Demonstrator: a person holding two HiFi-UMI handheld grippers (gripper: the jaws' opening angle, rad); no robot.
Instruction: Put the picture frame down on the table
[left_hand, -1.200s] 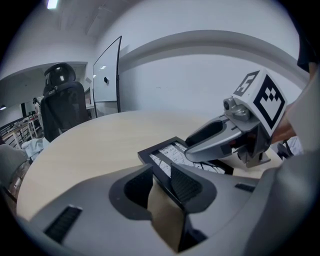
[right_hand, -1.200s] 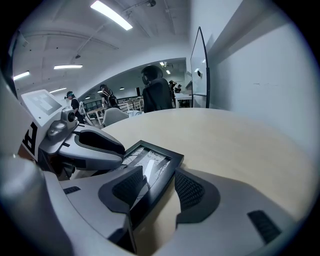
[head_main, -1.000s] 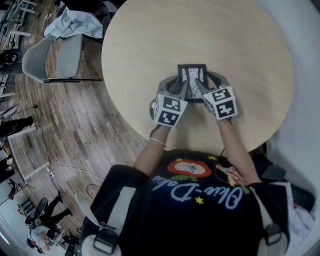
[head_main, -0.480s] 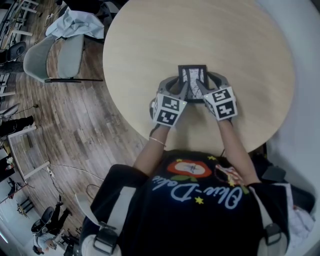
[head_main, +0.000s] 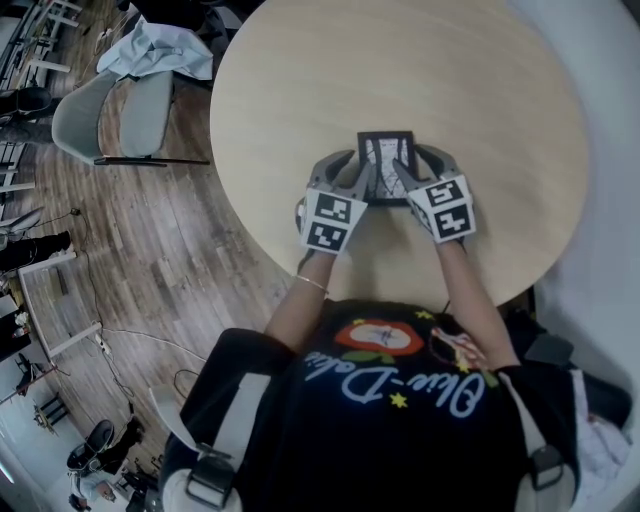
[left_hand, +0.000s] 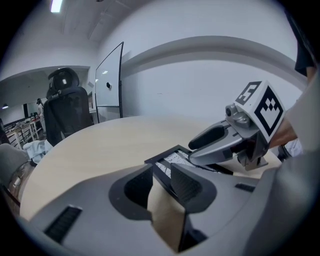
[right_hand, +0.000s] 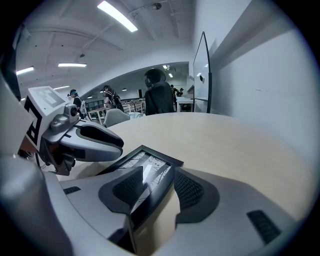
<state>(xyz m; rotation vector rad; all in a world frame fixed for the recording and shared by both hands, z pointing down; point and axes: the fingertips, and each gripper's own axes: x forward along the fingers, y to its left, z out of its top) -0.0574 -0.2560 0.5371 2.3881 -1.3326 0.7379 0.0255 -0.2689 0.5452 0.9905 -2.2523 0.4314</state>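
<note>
Round table (head_main: 470, 80) bears the picture frame (head_main: 386, 158) flat, long axis pointing away; left gripper (head_main: 352, 178) and right gripper (head_main: 415, 170) flank its sides, jaws spread

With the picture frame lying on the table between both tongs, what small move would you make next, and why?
Probably lift both grippers straight up and away. The picture frame already lies flat on the table. The tongs of the left gripper and the right gripper look apart, merely straddling its side edges, so nothing seems left to hold.
</note>
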